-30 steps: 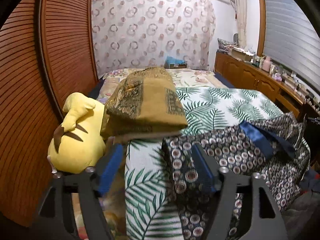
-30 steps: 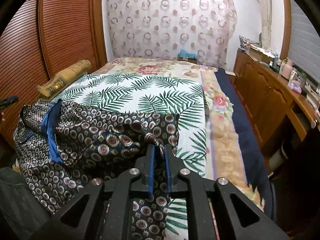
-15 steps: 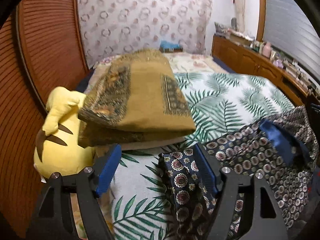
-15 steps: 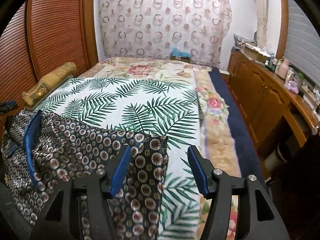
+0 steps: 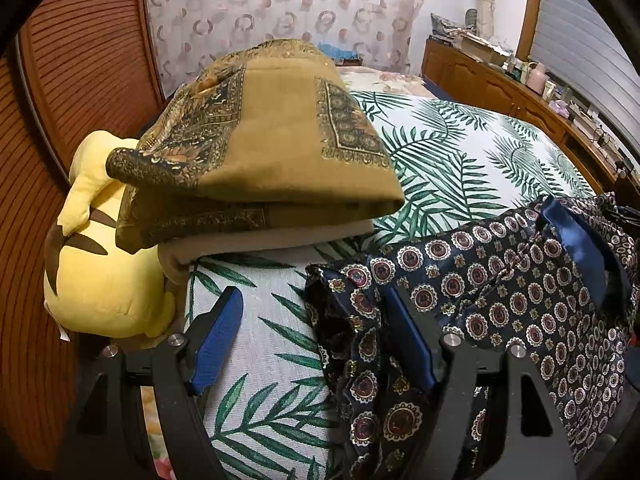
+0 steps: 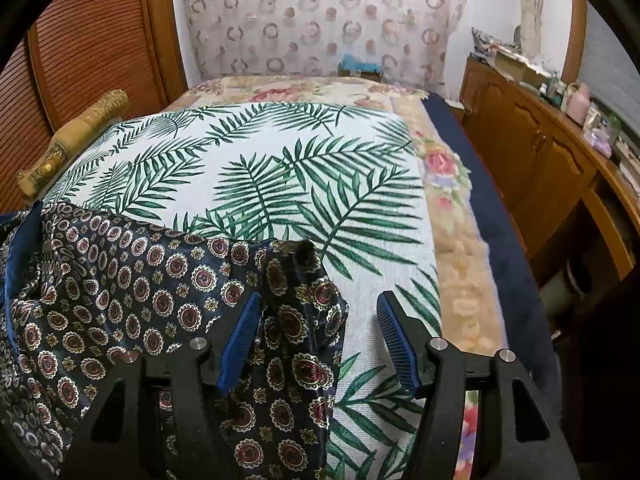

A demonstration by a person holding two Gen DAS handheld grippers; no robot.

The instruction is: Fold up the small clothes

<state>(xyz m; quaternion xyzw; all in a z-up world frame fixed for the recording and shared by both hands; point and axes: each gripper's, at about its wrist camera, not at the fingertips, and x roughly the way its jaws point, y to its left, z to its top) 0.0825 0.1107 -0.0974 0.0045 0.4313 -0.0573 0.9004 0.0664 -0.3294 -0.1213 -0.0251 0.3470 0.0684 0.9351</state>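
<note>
Nearest the cameras, both the left gripper [image 5: 312, 340] and right gripper [image 6: 318, 340] are now standing with jaws wide apart, having just let go of the dark patterned garment [image 6: 132, 292], which is lying rumpled on the palm-print bed [image 6: 280, 168]; farther off, a folded mustard cloth [image 5: 272, 140] is sitting.

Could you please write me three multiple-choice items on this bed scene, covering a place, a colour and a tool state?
1. What sits directly left of the folded mustard cloth?
A. yellow plush toy
B. lamp
C. laundry basket

2. What colour is the lining of the patterned garment?
A. red
B. blue
C. white

3. How does the right tool stand?
A. shut on the garment
B. out of view
C. open, garment corner between its fingers

Answers:
1 A, the yellow plush toy lies against the stack.
2 B, a blue band shows at the opening.
3 C, both pads stand apart.
</note>
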